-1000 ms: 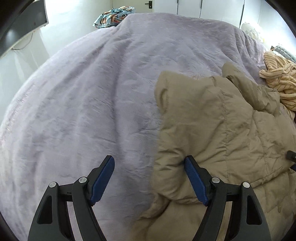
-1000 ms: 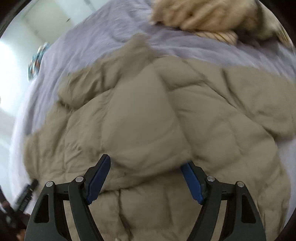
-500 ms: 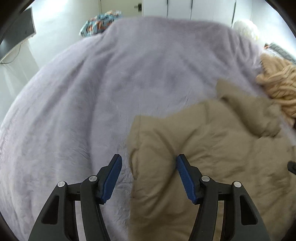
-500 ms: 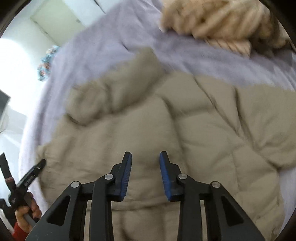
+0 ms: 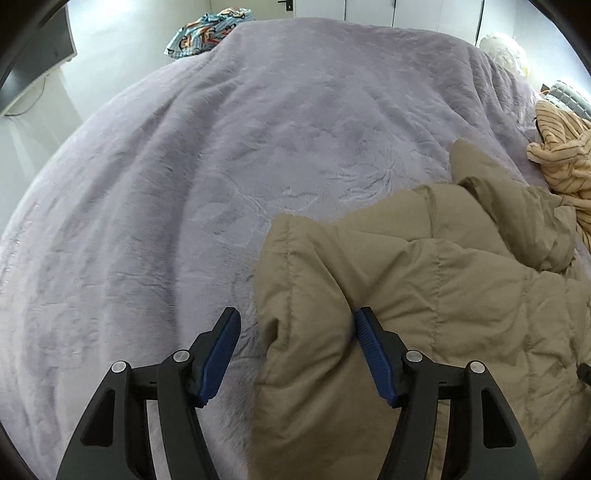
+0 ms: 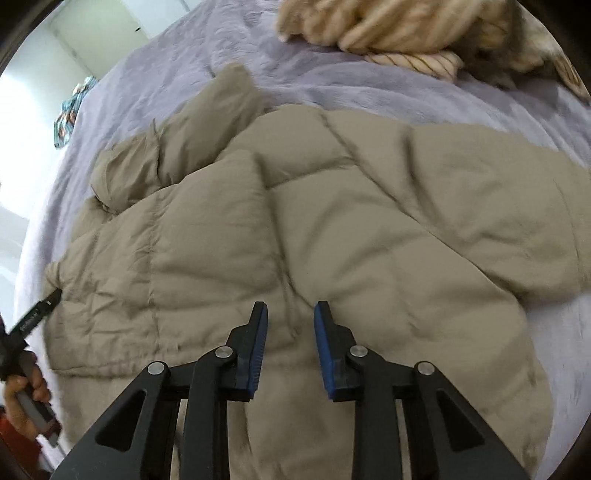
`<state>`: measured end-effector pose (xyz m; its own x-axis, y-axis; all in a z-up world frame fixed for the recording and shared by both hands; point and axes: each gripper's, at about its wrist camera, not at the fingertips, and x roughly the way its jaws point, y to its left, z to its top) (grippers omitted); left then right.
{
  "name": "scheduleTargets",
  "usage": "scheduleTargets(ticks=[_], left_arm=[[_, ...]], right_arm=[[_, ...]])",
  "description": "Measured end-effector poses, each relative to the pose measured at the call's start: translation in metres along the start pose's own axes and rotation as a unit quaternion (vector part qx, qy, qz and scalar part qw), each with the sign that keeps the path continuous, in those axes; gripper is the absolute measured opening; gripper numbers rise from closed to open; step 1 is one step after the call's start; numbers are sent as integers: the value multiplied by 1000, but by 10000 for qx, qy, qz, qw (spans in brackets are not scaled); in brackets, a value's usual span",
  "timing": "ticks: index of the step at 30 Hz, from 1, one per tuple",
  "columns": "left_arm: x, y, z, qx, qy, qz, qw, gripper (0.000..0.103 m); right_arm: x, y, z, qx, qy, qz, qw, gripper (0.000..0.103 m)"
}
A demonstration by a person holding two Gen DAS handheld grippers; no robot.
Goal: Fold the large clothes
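1. We see the left gripper [image 5: 295, 349] open wide, a tan puffer jacket [image 5: 424, 314] fold between its fingers.
2. Jacket lies on the lilac blanket [image 5: 221, 166].
3. Striped garment [image 5: 561, 158] far right.
4. Patterned cloth [image 5: 207, 27] at the bed's far edge.

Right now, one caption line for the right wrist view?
Right gripper, jaws slightly apart, over a tan puffer jacket spread on a lilac bedspread.
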<state>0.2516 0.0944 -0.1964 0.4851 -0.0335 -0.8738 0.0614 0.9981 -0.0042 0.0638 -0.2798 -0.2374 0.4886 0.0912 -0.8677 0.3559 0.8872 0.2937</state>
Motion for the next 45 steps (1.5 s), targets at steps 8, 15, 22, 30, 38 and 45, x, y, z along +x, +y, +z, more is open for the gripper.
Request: scheduleTargets(ticks=[8, 15, 22, 30, 38, 45], left_arm=[[-56, -28, -29, 287, 111, -294, 9991, 66], [-94, -82, -67, 569, 386, -714, 9951, 66], [-121, -139, -95, 906, 496, -932, 9903, 66], [-133, -192, -115, 1288, 669, -1156, 9826, 80], [-140, -229, -129, 1413, 677, -1191, 9804, 101], [-143, -266, -134, 1543, 689, -1193, 9784, 101]], right_arm=[[-31, -48, -21, 575, 170, 261, 9979, 51], [-53, -79, -46, 1069, 282, 447, 9929, 70], [-77, -124, -76, 1596, 273, 506, 9855, 80], [-93, -172, -99, 2081, 173, 582, 9762, 81], [-101, -215, -106, 2429, 41, 663, 9678, 90], [-109, -250, -100, 2582, -191, 928, 9614, 103]])
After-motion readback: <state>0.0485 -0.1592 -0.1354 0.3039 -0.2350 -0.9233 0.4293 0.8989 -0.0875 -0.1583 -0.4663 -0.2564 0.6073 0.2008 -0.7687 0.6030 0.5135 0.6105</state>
